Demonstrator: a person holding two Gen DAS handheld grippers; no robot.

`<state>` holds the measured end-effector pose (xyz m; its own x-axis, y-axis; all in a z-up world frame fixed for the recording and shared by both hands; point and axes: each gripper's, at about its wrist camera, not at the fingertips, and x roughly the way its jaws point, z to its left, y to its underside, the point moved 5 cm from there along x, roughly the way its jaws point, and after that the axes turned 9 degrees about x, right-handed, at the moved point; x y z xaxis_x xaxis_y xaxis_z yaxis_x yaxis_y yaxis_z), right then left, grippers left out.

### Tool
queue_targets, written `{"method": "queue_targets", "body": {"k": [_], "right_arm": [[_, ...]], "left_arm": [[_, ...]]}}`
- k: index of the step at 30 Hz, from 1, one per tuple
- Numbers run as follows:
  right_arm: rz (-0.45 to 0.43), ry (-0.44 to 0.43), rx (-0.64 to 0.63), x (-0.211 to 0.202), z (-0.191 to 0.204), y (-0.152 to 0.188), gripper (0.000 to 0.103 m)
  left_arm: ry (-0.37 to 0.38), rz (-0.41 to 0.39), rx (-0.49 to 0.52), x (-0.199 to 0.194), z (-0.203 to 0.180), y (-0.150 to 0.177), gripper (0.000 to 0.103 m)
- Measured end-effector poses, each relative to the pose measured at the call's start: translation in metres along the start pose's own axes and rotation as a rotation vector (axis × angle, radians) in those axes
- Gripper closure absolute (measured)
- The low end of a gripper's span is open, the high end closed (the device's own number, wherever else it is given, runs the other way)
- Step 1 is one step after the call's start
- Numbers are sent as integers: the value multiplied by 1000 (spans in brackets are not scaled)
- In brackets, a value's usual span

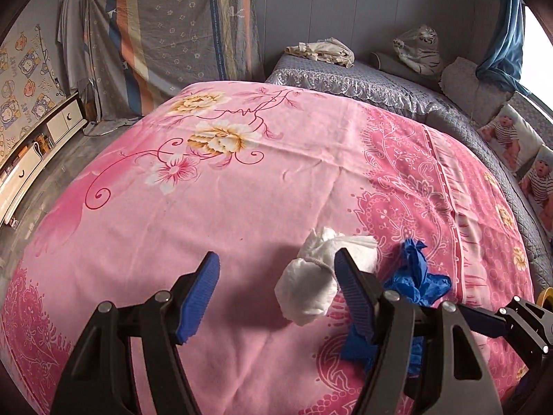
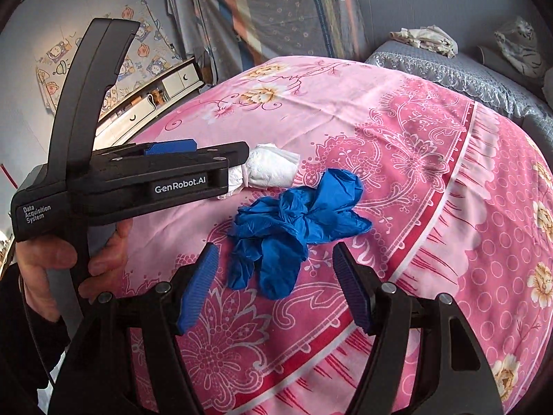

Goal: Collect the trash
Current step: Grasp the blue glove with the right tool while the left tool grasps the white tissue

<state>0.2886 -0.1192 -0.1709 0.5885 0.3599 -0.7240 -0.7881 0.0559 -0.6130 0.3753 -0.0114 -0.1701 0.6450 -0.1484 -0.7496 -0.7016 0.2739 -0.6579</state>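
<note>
Left wrist view: left tongs (image 1: 276, 290) released, spread around crumpled white tissue wad (image 1: 311, 287) on pink floral bedsheet (image 1: 207, 207). Right wrist view: right tongs (image 2: 276, 283) released, empty, just short of crumpled blue rubber gloves (image 2: 293, 224) lying beside the wad.

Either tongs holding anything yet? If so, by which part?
Nothing held. Left tongs open near the white tissue wad; right tongs open over the blue gloves.
</note>
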Motion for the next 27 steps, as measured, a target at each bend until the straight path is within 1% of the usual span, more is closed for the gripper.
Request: {"method": "queue_targets", "body": {"k": [2, 4, 9, 14, 16, 20, 22, 24, 27], "right_arm": [[7, -2, 2, 5, 0, -2, 38], [18, -5, 4, 10, 1, -3, 39], [55, -16, 10, 26, 2, -6, 40], [73, -21, 23, 37, 1, -10, 52], [78, -23, 31, 39, -1, -10, 61], [89, -21, 49, 41, -7, -11, 73], [95, -24, 56, 40, -9, -12, 82], [102, -25, 67, 40, -11, -12, 89], [109, -29, 66, 40, -10, -11, 96]], "left_arm": [[3, 11, 6, 5, -1, 0, 37], [-12, 15, 14, 10, -1, -1, 37], [-20, 36, -11, 21, 4, -6, 37], [-27, 49, -5, 33, 4, -8, 37], [-23, 47, 2, 35, 2, -9, 46], [-9, 39, 29, 36, -5, -9, 59], [10, 41, 30, 37, -8, -10, 72], [14, 38, 44, 36, -12, -10, 78], [0, 26, 63, 35, -15, -11, 80]]}}
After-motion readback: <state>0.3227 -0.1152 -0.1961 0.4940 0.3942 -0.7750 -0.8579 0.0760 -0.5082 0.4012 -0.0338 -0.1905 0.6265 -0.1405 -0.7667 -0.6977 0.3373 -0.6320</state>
